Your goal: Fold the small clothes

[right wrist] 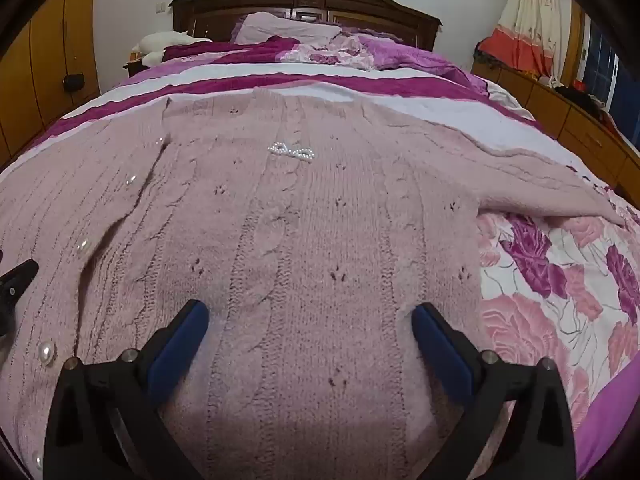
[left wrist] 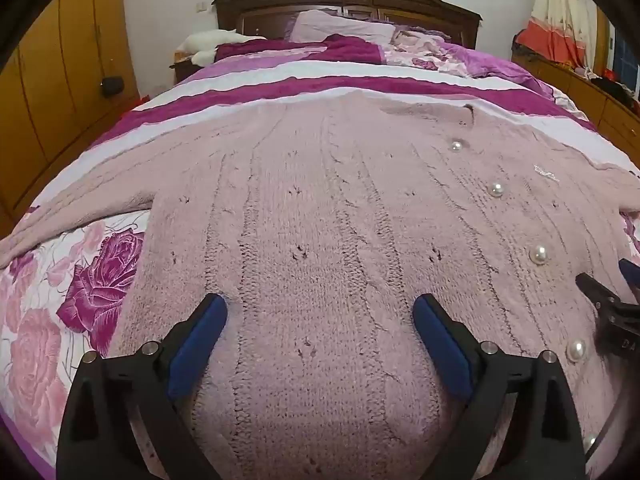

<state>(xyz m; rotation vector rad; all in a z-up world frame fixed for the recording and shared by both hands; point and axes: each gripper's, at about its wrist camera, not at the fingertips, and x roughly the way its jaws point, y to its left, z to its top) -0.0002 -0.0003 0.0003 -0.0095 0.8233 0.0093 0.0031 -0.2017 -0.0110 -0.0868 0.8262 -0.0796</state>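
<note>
cardigan (left wrist: pixel 320 220) lengthwise, collar toward headboard (left wrist: pixel 348 4)

Left gripper (left wrist: pixel 320 308): jaws spread wide, blue-padded fingers (left wrist: pixel 198 344) pointing forward and slightly downward, nothing between them. Right gripper (right wrist: pixel 310 312): jaws likewise spread wide, blue pads (right wrist: pixel 442 346) facing inward, nothing held. The two grippers sit side by side, near each other, level.

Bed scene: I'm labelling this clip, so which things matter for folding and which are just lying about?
For the job:
pink knit cardigan
left gripper
right gripper

Just lying about:
lilac pillow
white plush toy
floral bedspread
</note>
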